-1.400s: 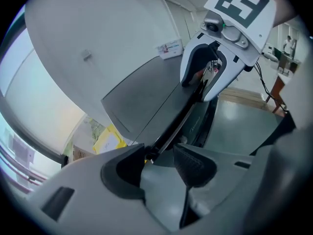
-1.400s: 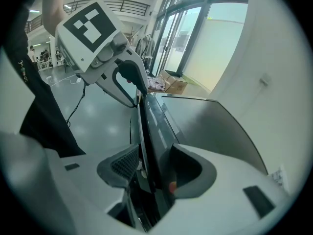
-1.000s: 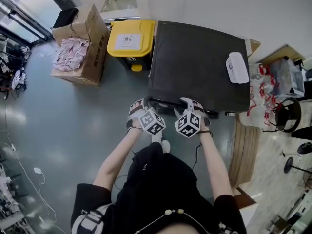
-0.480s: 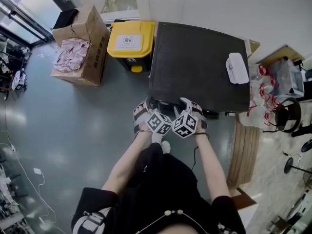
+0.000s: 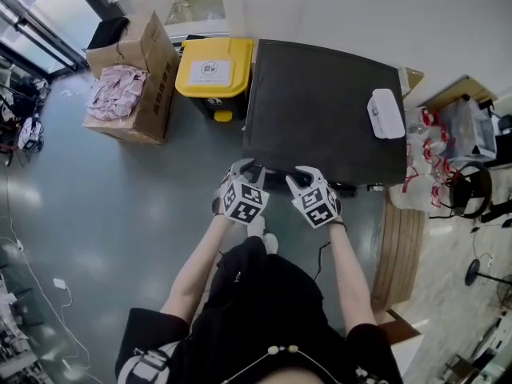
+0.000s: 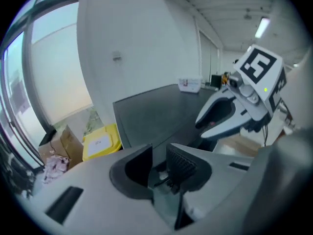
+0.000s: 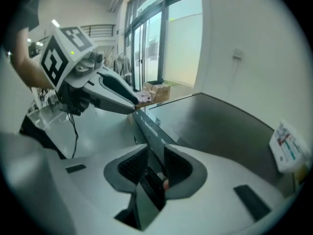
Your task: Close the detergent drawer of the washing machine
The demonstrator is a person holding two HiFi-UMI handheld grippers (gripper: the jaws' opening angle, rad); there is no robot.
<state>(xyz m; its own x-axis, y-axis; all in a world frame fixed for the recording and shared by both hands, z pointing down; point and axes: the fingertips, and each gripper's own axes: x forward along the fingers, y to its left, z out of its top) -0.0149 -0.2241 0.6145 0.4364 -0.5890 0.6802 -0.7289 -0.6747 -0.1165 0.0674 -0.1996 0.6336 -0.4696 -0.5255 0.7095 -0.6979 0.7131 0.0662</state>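
The washing machine [image 5: 320, 110] shows its dark flat top from above. A dark piece that may be the detergent drawer [image 5: 274, 178] sits at its front edge; how far out it stands I cannot tell. My left gripper [image 5: 244, 167] and right gripper [image 5: 301, 173] hover at that edge, side by side, on either side of the piece. Both sets of jaws have just been closing. The left gripper [image 6: 159, 163] keeps a narrow gap with nothing in it. The right gripper [image 7: 155, 164] is also narrowly open, with the machine's front edge [image 7: 146, 124] lying beyond the gap.
A white flat object [image 5: 386, 113] lies on the machine's back right corner. Left of the machine stand a yellow-lidded bin [image 5: 212, 69] and a cardboard box [image 5: 132, 78] of cloth. Wooden boards [image 5: 404, 238] and clutter lie to the right. The person's feet are right below the grippers.
The two grippers first drew together in front of the machine, then moved apart again. Both rolled, so their marker cubes now face differently, and the jaws stand narrower.
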